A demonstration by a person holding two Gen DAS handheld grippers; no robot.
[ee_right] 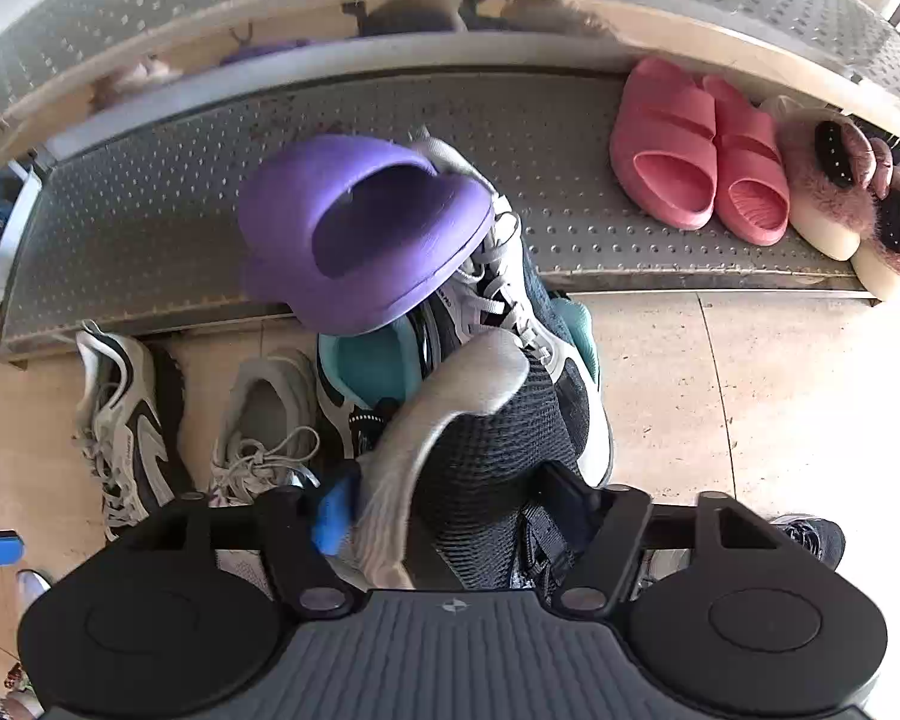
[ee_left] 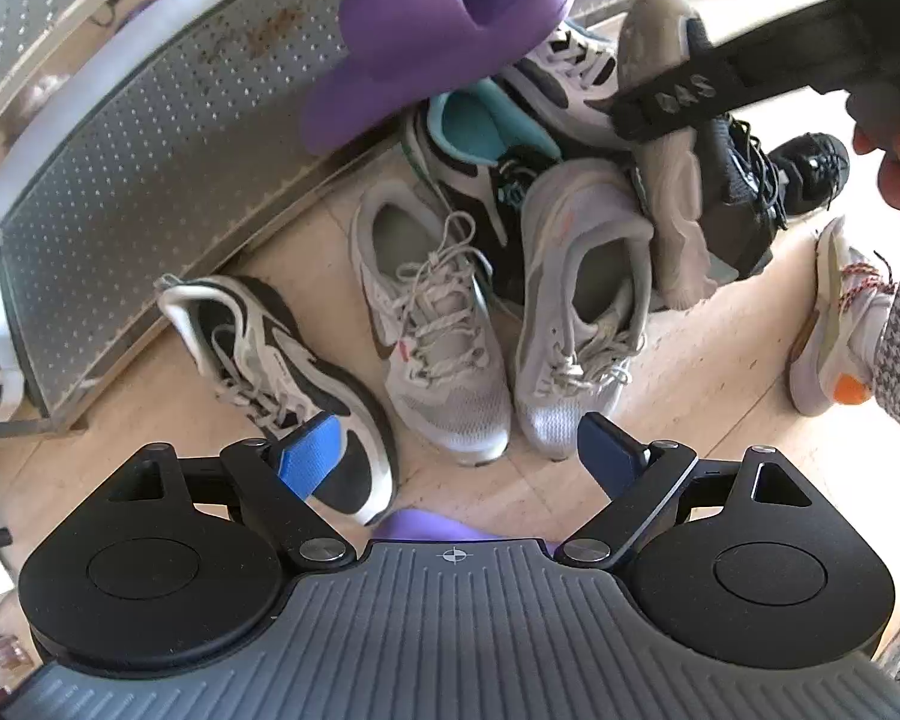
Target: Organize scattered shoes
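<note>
While the left gripper [ee_left: 459,450] hangs wide open and empty, the right gripper's [ee_right: 450,507] fingers clamp the dark mesh sneaker [ee_right: 498,450]; next, lift it clear toward the shelf [ee_right: 570,138].

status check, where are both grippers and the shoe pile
Left gripper open, empty, above the grey sneakers. Right gripper closed on the dark mesh shoe in the pile. Purple slipper lies on top of the pile, against the rack.

Strong daylight from the right washes out the floor [ee_right: 810,420]; fisheye bends the shelf [ee_right: 390,138] edges, and the near shoe [ee_right: 480,450] blurs.
</note>
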